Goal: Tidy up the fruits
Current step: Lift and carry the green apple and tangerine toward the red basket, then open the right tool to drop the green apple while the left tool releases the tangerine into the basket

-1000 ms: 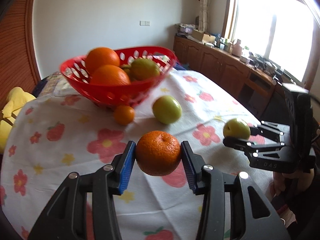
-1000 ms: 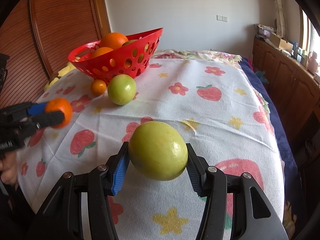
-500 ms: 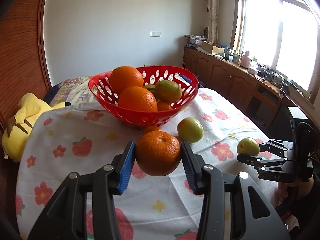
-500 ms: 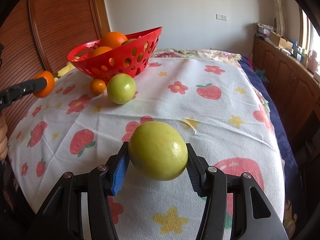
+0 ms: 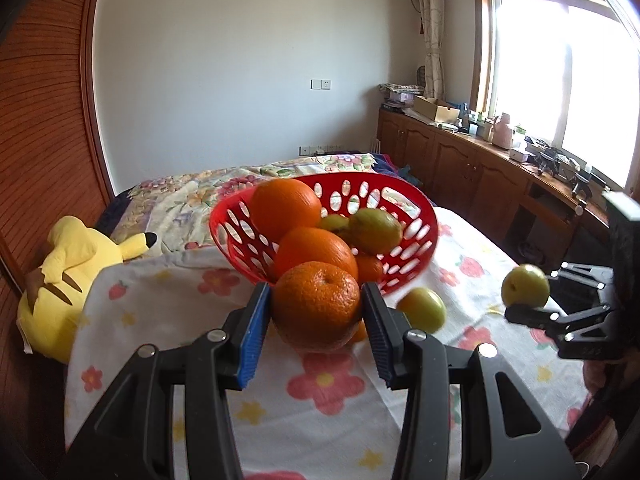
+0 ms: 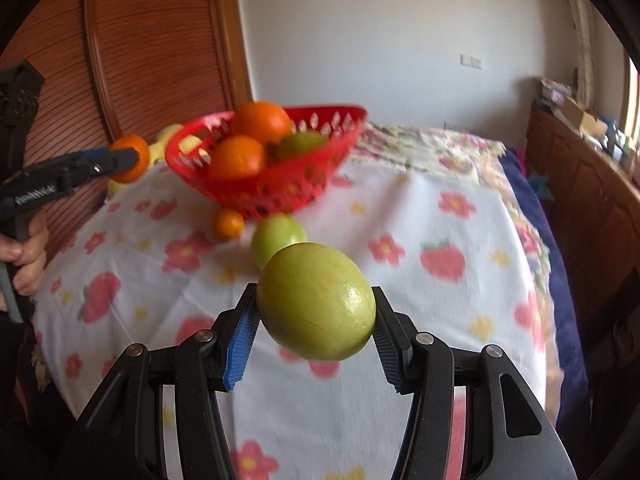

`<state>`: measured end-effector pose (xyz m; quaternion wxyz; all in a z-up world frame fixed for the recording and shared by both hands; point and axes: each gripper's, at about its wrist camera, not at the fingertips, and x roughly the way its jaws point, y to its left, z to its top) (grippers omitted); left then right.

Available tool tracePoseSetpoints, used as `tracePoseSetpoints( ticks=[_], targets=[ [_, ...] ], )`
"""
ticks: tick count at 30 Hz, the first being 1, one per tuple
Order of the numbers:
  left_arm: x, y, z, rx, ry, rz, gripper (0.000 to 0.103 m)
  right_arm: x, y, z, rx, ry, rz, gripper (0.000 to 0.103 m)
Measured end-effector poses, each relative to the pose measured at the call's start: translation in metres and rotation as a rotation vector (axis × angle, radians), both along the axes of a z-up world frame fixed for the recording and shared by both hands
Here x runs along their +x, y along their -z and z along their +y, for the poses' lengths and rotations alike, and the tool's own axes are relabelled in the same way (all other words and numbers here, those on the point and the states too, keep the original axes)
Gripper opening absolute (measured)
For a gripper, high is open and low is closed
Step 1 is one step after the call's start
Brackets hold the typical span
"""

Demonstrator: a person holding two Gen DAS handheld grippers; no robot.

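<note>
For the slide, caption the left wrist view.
Left gripper clamps an orange before the red basket of fruit.

My left gripper (image 5: 316, 312) is clamped on an orange (image 5: 317, 305), the blue pads (image 5: 252, 336) pressed against its two sides, and it is held level, up off the surface. From the right wrist camera I see the same gripper reaching in from the left edge, with my left hand (image 6: 28, 256) wrapped around its handle, fingers curled. My right gripper (image 6: 316, 320) is closed around a green fruit (image 6: 316, 300), pads tight on either flank, also raised. In the left wrist view it sits at the far right, pointing inward; the hand behind it is mostly hidden, so I can't quite judge its grip.
</note>
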<state>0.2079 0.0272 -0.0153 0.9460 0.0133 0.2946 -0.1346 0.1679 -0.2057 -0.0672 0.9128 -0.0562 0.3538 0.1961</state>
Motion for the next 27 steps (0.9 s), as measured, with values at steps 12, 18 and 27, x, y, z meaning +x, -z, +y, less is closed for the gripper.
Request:
tracePoseSetpoints(
  ticks=[12,18,27],
  targets=[
    [0.043,-0.006,0.014,0.001,-0.025,-0.012,0.045,0.055,-0.044,0.038,-0.010,-0.078,-0.063,0.055],
    [0.065,-0.001,0.014,0.004,-0.018,-0.001,0.045,0.082,-0.043,0.056,-0.009,-0.111,-0.055,0.055],
    [0.088,0.011,0.008,0.002,-0.003,0.016,0.045,0.105,-0.028,0.074,-0.005,-0.138,-0.024,0.055]
  ],
)
